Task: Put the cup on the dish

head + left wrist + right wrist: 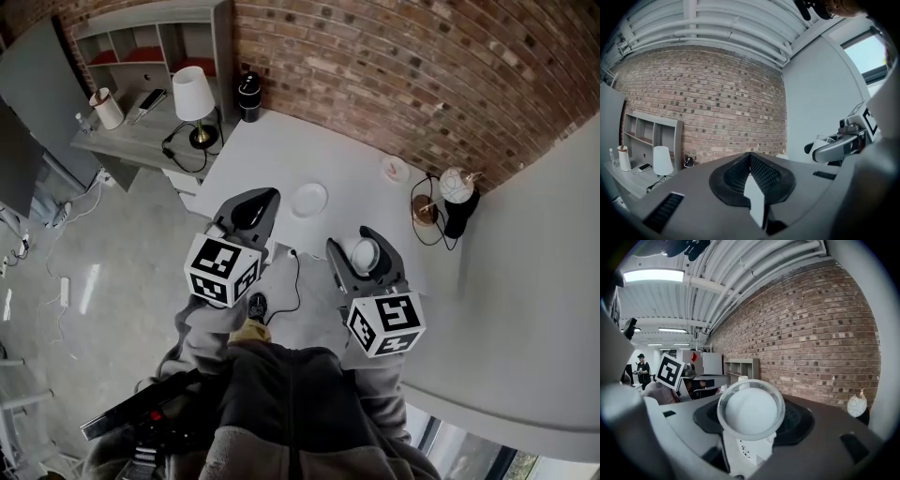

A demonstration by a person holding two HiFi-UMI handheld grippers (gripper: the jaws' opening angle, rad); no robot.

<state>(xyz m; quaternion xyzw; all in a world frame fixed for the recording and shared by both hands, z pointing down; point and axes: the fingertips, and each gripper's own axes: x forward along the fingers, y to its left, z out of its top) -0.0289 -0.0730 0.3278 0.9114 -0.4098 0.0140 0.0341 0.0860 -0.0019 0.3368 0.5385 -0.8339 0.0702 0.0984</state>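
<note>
Right gripper view shows the right gripper clamped round a clear cup, held aloft, apart from the white dish. The cup looks light, slick and brittle, so grip its wall gently. The left gripper is closed, empty.

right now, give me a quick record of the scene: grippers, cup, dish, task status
left gripper: jaws together, nothing held
right gripper: closed on the cup
cup: carried in the air, not on the dish
dish: bare, on the white table, ahead of both grippers
task status: cup picked up, placing not yet done
</note>
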